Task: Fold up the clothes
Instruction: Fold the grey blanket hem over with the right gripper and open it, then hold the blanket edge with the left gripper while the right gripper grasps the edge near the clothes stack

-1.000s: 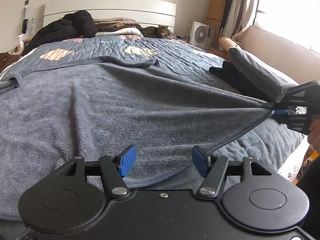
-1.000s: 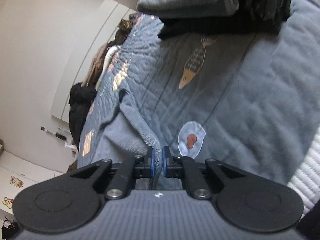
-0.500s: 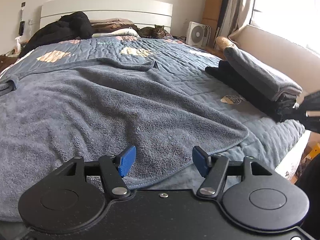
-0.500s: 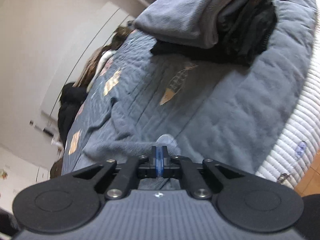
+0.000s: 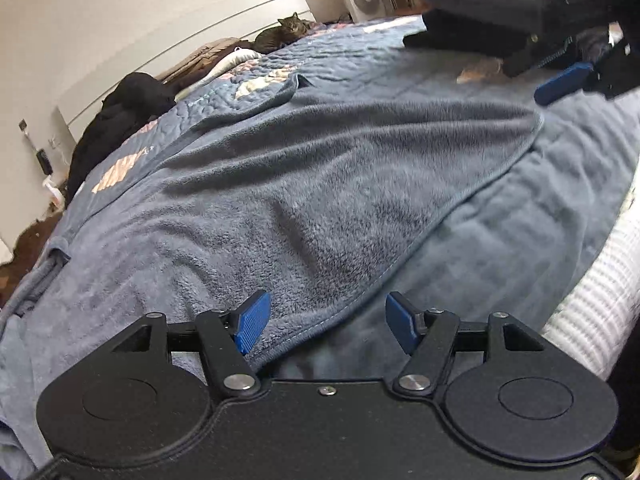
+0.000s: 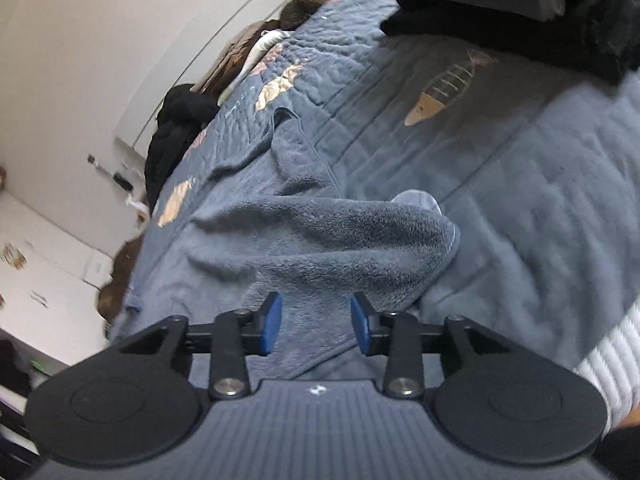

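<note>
Fleece garment point(image 5: 320, 184), grey-blue, spread across the quilted bedcover point(image 5: 540, 232), hemmed edge running diagonally under the near tools. Left gripper point(image 5: 326, 322) hangs over that hem with jaws wide apart, nothing between the pads; the hem passes just beneath the left-hand pad, cloth on one side, bare quilt on the other. Right gripper point(image 6: 314, 322) has jaws opening, both pads clear of the cloth, the rounded corner of the garment lying loose just ahead of them on the quilt. Risk, as I judge it: a left pinch here could take quilt along with fleece, since the edge sits flat on the cover, or catch only one thin layer and slip when lifted. The slack corner may also drag and spoil the fold line. Farther on, a stack of folded clothes point(image 5: 472, 20) near the bed's far side; beyond, a cat point(image 5: 286, 30) by the headboard.
</note>
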The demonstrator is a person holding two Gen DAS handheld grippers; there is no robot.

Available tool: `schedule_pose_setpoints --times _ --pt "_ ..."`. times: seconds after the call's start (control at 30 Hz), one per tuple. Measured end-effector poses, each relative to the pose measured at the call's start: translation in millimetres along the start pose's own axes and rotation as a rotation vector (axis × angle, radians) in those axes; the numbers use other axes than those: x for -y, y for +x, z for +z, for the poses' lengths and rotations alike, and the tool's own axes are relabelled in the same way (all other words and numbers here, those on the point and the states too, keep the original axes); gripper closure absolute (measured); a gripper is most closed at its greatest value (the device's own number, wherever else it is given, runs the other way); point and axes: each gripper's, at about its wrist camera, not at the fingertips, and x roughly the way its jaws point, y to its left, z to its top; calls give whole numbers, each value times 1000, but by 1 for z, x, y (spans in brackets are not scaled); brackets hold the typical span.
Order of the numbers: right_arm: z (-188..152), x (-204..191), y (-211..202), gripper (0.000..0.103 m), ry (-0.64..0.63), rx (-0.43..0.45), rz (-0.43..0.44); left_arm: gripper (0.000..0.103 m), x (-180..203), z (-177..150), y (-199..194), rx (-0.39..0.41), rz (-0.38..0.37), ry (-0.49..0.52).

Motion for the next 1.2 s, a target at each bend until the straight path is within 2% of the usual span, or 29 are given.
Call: schedule_pose_setpoints --times 0.07,0.23,0.33,0.37,0.4,0.43,0.47,0.5,0.63,0.8,0.9,1.0,1.1,1.2 --pt "-3 0 2 57 -22 8 -8 40 5 -3 7 -10 28 43" --pt "-6 2 2 55 -45 29 -28 40 23 -6 19 -5 88 155" --pt "-6 6 4 55 -17 36 -34 43 26 -5 23 4 104 171" --pt "-5 8 4 55 -10 39 -34 53 26 -5 24 6 101 170" --pt "-5 9 4 55 -7 43 -36 72 26 -4 25 9 95 172" --pt "-5 10 3 55 -9 46 -36 84 27 -4 25 9 90 173" --pt "-5 10 1 55 -12 49 -36 94 27 -3 26 4 88 171" --pt "-5 11 0 55 -13 52 -36 96 28 -3 26 0 87 170" --pt "-4 14 -4 55 -2 62 -36 99 22 1 16 2 18 101" --pt "-2 19 -8 55 22 72 -39 100 25 0 -9 27 -46 106" --pt "-2 19 -8 55 27 70 -37 100 28 -7 -18 15 -67 133" --pt "-2 17 -7 55 23 66 -35 100 22 -8 -27 14 -104 116" --pt "-1 14 -6 55 13 56 -51 101 15 -6 -35 35 -107 84" --pt "-2 15 -2 55 12 33 -88 100 15 -9 -29 21 -101 94"
